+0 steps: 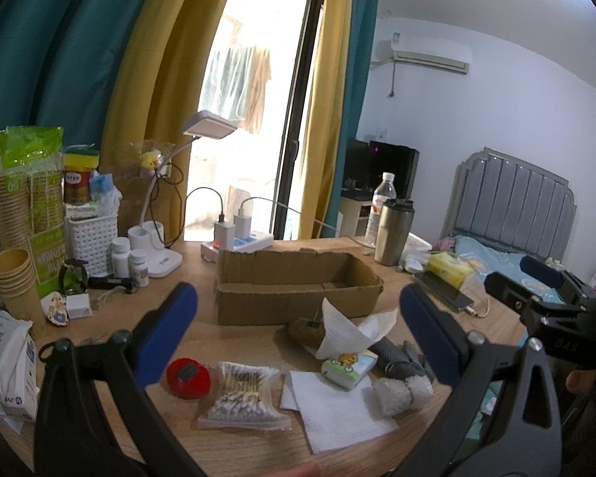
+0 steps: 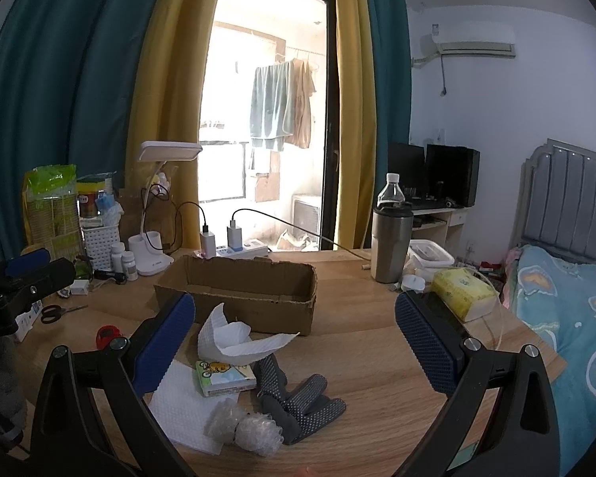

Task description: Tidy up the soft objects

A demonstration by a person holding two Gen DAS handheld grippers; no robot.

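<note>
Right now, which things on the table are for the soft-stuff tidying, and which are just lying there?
For the job:
cardboard box
grey dotted glove
tissue pack
paper towel sheet
bubble wrap roll
cotton swab bag

Just lying about:
steel tumbler
water bottle
desk lamp
scissors
pill bottles

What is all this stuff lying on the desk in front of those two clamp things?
brown cardboard box: one, open-topped, mid-desk.
white paper tissue: one, crumpled, sticking up from the small tissue pack.
small green-and-blue tissue pack: one, in front of the box.
flat white paper towel: one, on the near desk.
grey dotted fabric gloves: a pair, right of the pack.
clear bubble wrap roll: one, near edge.
clear bag of cotton swabs: one, left of the towel.
red round gadget: one, left of the swabs.
yellow tissue packet: one, right side.
steel tumbler: one, behind the box's right end.
left gripper: blue pads, open.
right gripper: blue pads, open.
</note>
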